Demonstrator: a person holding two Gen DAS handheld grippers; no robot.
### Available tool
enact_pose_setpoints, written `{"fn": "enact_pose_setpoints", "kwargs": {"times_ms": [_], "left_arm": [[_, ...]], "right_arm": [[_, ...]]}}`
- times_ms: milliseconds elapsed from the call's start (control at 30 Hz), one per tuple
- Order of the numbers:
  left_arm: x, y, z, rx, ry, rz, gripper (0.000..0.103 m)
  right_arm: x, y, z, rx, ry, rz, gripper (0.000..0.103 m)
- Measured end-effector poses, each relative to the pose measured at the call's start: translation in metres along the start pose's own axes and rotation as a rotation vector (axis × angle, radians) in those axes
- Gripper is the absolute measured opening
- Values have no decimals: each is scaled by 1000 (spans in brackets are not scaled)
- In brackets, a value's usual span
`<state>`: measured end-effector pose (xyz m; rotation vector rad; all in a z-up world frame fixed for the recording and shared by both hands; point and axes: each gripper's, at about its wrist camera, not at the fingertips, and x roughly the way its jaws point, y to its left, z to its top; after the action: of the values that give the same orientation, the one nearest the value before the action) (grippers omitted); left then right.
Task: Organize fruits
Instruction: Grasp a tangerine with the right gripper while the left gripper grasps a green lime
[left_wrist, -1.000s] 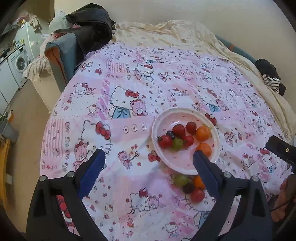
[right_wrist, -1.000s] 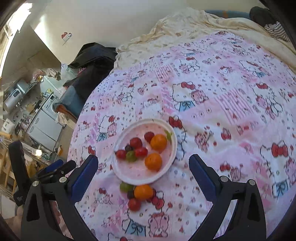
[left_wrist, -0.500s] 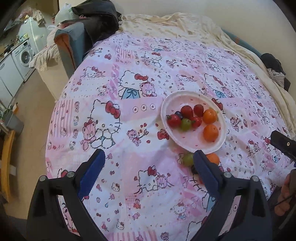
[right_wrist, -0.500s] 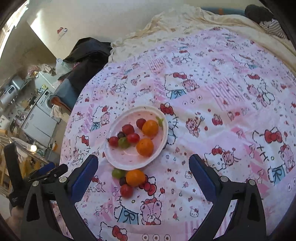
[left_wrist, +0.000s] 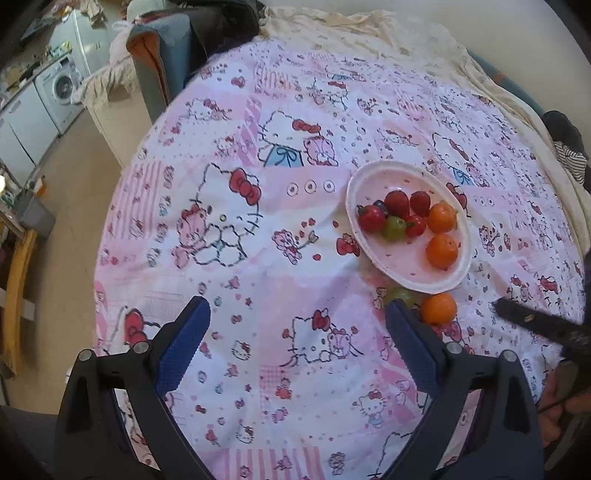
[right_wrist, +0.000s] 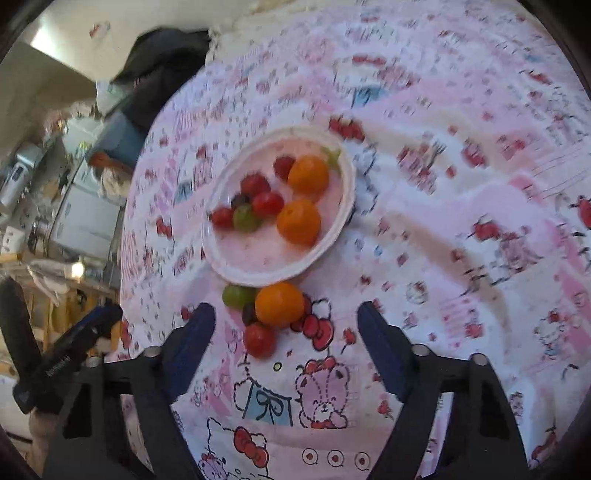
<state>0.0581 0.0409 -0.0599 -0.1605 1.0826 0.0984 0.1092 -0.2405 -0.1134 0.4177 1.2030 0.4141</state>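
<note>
Right hand-held gripper (right_wrist: 286, 330), jaws just been closing but still apart, nothing gripped; loose orange (right_wrist: 279, 304) and red tomato (right_wrist: 259, 340) lie between its fingertips on the bed quilt (right_wrist: 461, 221). Left hand-held gripper (left_wrist: 295, 325) wide, empty. Plate (right_wrist: 258, 266) w/ fruit just beyond.

A home: quilted bed (left_wrist: 295, 258), washing machine (left_wrist: 61, 86) nearby

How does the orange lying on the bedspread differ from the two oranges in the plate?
The loose orange rests on the bedspread just outside the plate; the two plated oranges sit inside it. The loose one touches a green grape; the plated pair sit apart from theirs. All look alike in colour and roundness.
</note>
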Motion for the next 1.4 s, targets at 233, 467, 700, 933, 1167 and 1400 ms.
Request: {"fn": "enact_pose_setpoints", "kwargs": {"times_ms": [233,467,700,933,1167,1400], "left_arm": [[9,-11,3,-4,30,-23,94],[12,-15,6,23,24,-12,94],[18,-11,3,10,48,-14,94],[26,-18,-2,52,69,-42,80],[49,-53,-15,146,148,-146,63],[75,-81,-4,123,184,-192,63]], "right_arm": [[51,5,4,9,126,-17,68],[86,11,12,-14,180,-51,56],[78,7,12,-21,169,-36,45],[46,-9,9,47,97,-20,45],[2,-24,10,121,-3,20,45],[-11,-33,17,163,-41,51,45]]}}
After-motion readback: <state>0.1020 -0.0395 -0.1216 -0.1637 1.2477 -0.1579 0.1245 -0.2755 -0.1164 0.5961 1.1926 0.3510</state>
